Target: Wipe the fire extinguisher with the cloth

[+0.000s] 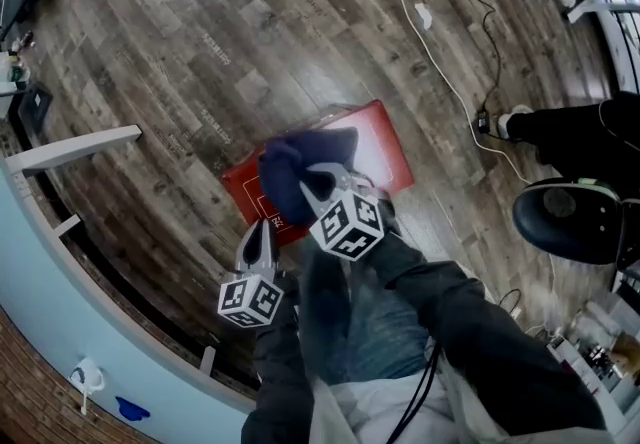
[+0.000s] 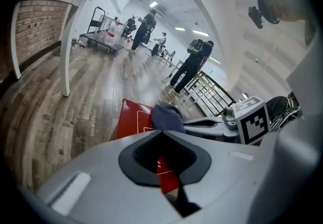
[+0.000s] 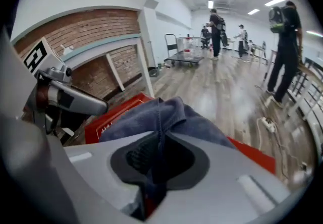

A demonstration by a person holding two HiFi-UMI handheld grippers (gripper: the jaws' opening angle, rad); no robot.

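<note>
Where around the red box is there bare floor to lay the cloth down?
Bare floor lies beyond the red box, between the white ledge and the white cable. Crowded: right of the cable (plug, shoe, black seat) and the box's near edge (left gripper, right gripper, cloth).

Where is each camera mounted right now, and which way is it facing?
Head view: on the person's head, facing steeply down at the floor, the red box, the left gripper and the right gripper holding the cloth; sleeves show.
Left gripper view: on the left gripper, looking along its shut jaws across the red box; right gripper at right.
Right gripper view: on the right gripper, looking along jaws pinching the cloth; left gripper at left.
Shared: all show red box and cloth.
</note>
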